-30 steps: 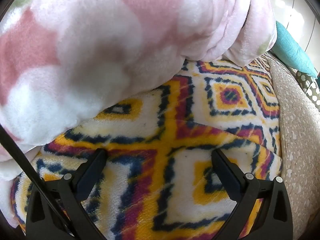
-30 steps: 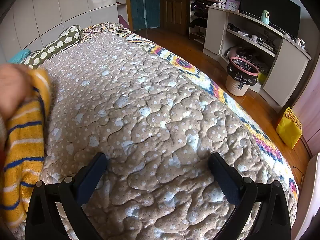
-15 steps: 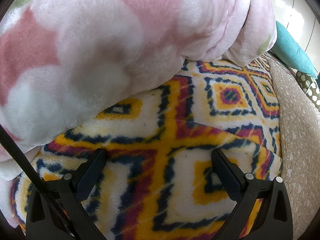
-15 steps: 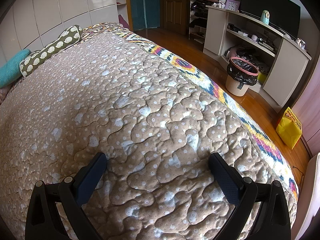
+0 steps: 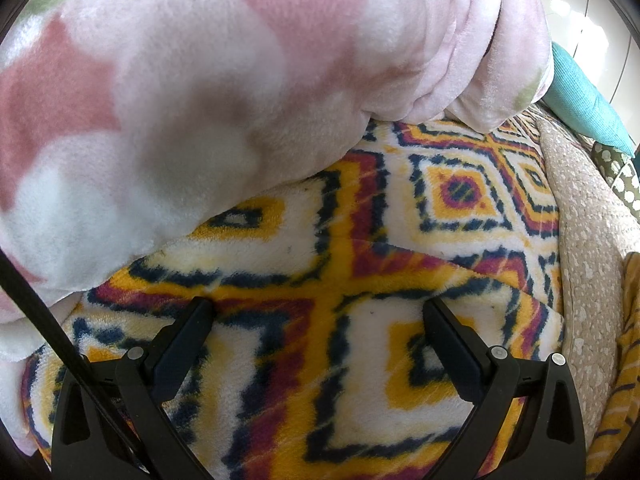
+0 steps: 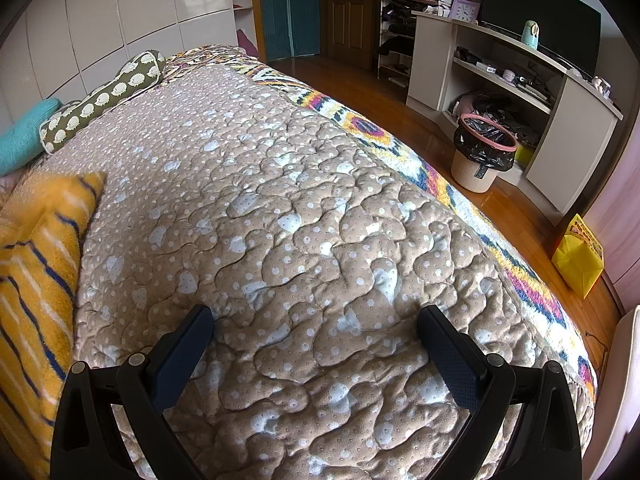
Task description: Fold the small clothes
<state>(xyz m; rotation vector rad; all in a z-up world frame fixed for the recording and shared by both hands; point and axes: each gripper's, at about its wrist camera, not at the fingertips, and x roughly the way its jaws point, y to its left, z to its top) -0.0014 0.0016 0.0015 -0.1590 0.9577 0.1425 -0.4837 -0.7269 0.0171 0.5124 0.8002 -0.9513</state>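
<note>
A yellow garment with dark blue and white stripes lies on the beige quilted bedspread at the left of the right wrist view. Its edge also shows at the far right of the left wrist view. My right gripper is open and empty, low over the quilt, to the right of the garment. My left gripper is open and empty over a colourful diamond-patterned fleece blanket.
A bulky pink and white fleece blanket overhangs the left gripper. A teal pillow and a green spotted bolster lie by the wall. Beyond the bed's right edge are wood floor, a bin, shelving and a yellow bag.
The striped garment and a hand were at the left a second ago, gone half a second ago, and the garment now lies flat on the quilt. Both grippers have not moved.
</note>
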